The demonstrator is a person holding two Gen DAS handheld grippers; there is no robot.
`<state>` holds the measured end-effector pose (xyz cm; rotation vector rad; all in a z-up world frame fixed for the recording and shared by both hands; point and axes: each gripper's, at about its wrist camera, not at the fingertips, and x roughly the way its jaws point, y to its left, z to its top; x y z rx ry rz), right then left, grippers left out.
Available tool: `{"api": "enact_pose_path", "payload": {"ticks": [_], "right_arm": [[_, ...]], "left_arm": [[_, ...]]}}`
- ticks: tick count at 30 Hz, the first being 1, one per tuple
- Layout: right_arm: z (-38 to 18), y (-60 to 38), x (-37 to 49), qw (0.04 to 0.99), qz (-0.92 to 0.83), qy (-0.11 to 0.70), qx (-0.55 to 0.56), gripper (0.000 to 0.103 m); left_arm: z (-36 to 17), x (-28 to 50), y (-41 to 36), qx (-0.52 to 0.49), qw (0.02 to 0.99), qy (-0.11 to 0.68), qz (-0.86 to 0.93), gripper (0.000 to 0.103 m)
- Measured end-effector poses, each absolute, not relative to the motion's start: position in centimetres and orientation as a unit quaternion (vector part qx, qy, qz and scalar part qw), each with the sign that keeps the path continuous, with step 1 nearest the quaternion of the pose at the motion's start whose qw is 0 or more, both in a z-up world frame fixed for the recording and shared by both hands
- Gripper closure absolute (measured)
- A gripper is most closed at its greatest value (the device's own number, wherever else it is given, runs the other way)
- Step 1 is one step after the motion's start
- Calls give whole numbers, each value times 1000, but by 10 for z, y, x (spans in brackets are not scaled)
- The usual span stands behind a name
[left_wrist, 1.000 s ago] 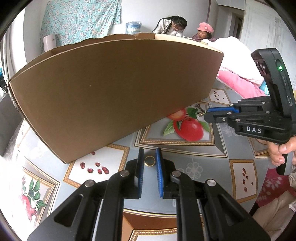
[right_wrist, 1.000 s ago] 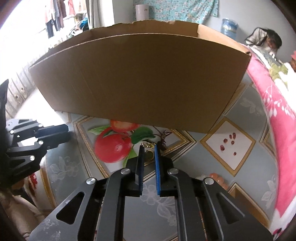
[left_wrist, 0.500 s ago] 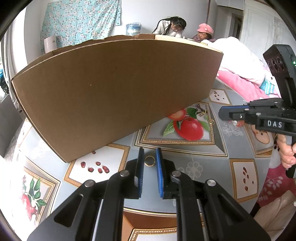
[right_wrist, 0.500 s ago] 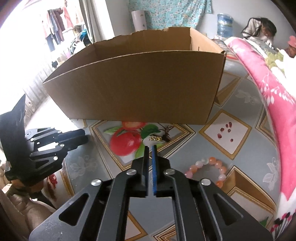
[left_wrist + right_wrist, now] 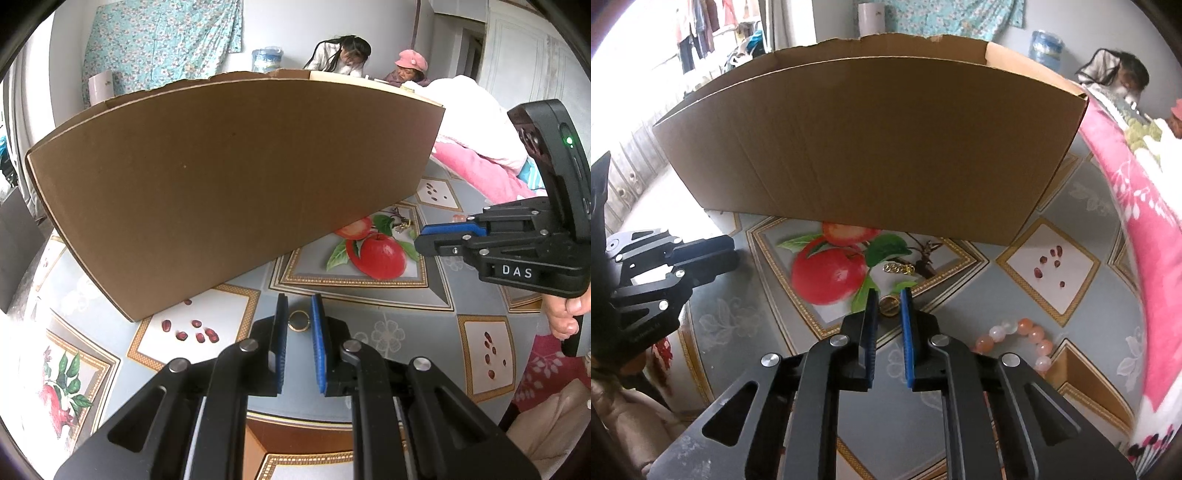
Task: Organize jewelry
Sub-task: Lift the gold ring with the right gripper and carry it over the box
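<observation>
The right gripper [image 5: 888, 295], earlier nipped almost together, now closes narrowly around a gold ring [image 5: 888, 306]; the left gripper [image 5: 298, 301] still brackets another gold ring [image 5: 298, 319].

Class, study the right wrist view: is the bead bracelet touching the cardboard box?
Apart. The right wrist view shows the bead bracelet lying on the tablecloth well short of the cardboard box, with bare patterned cloth between them.
</observation>
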<state>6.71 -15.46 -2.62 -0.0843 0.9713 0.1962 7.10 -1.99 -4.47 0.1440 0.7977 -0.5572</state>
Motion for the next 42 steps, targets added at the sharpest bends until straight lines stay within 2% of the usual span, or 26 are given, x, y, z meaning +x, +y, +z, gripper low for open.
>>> {"api": "enact_pose_path", "payload": {"ticks": [10,14,25,30,32,37,42], "right_arm": [[-16,-173,61,883,98,458,-6,94],[10,-179,53,896,109,430,5,94],[94,-176,39,927,201,316,28,94],[105,-158,72,926,239,288,44,94],[99,-153,96,918,248,305,51,94],[69,-145,154,883,249,392,72,94],[52,-140,173,867,239,431,78,90]], "left_arm": [[-42,78,-10,27,874,398,-279,91],[-32,73,-4,25,877,387,-284,91],[68,39,10,21,909,273,-313,91],[102,66,6,23,926,234,-295,91],[102,86,7,27,928,247,-279,91],[70,159,-8,12,898,363,-249,91],[34,195,-10,2,873,441,-208,91]]}}
